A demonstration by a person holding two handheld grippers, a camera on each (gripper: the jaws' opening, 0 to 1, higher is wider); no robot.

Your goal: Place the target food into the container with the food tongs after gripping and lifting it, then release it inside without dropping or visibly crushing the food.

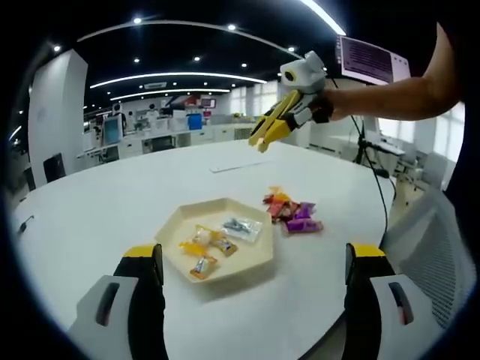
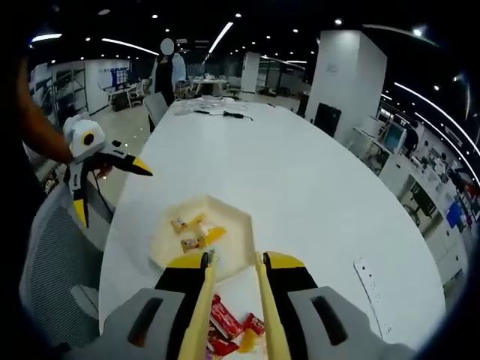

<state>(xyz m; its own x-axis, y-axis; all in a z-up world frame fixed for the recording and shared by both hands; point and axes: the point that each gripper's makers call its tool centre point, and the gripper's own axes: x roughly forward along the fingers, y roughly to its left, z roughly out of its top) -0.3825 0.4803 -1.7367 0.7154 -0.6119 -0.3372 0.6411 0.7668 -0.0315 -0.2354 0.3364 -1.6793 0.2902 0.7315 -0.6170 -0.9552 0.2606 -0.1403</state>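
We count four wrapped candies (image 1: 214,246) lying inside one cream hexagonal tray (image 1: 259,262) on the white table (image 1: 112,202), and beside the tray a pile of loose candies (image 1: 291,211) too jumbled to count. Our left gripper (image 1: 255,289) hangs spread and empty near the tray. Our right gripper (image 2: 232,300), above the pile, clasps one pair of yellow tongs (image 2: 234,296), their tips apart.

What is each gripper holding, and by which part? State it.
The right gripper holds the yellow food tongs, its jaws pressing on the outer sides of the two arms. No food sits between the tips. The left gripper is open and holds nothing.
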